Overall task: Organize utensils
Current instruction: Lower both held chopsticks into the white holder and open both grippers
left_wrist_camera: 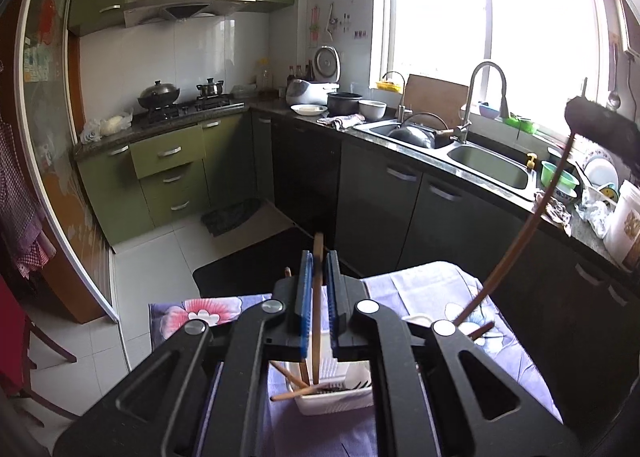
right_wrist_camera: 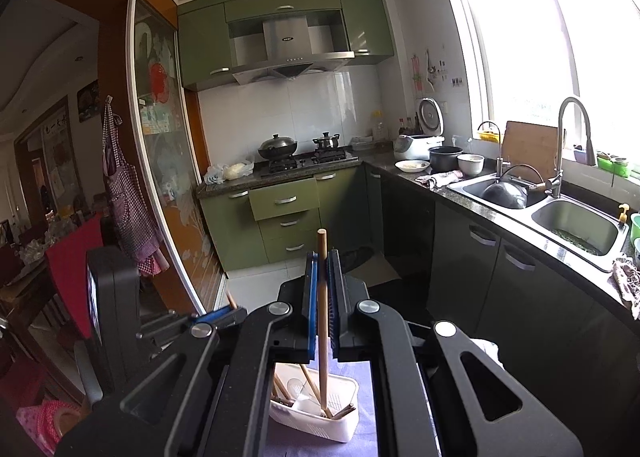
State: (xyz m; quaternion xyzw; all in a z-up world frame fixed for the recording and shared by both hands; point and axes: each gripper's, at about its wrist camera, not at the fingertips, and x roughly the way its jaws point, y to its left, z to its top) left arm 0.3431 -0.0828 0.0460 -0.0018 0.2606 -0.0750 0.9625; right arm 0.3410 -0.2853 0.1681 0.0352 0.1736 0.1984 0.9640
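My left gripper is shut on a wooden utensil handle that stands upright, its lower end in a white slotted utensil basket. Several wooden utensils lean in that basket. My right gripper is shut on a wooden stick handle, upright, its lower end in the same white basket. The left gripper shows at the left of the right wrist view. A long curved wooden utensil rises at the right of the left wrist view.
The basket stands on a table with a purple floral cloth. Beyond are a dark floor mat, green cabinets, a stove with pots, a double sink with faucet, and a cluttered counter.
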